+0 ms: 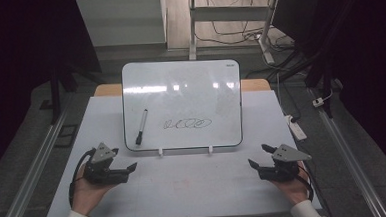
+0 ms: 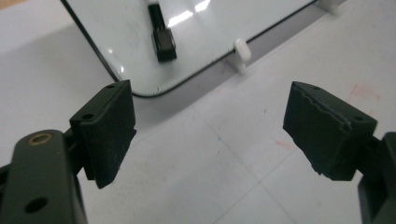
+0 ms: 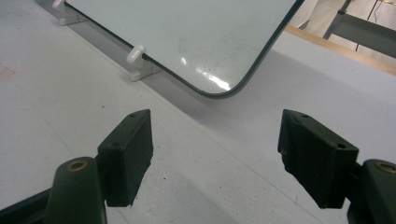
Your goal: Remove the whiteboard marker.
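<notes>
A small whiteboard point(image 1: 200, 88) leans on two white clips at the middle of the table, with a black scribble point(image 1: 188, 123) on it. A marker point(image 1: 141, 126) with a black cap lies on the board's left part; its cap end point(image 2: 163, 42) appears in the left gripper view, beside the board's lower left corner point(image 2: 121, 70). My left gripper point(image 1: 129, 169) rests on the table below that corner, open and empty. My right gripper point(image 1: 261, 155) rests near the front right, open and empty, facing the board's lower right corner point(image 3: 219, 88).
The pale table top point(image 1: 185, 184) lies over a wooden one. A white clip point(image 2: 241, 50) and another clip point(image 3: 136, 55) hold the board's lower edge. Metal rails run along both table sides. A white power strip point(image 1: 296, 126) lies on the floor at the right.
</notes>
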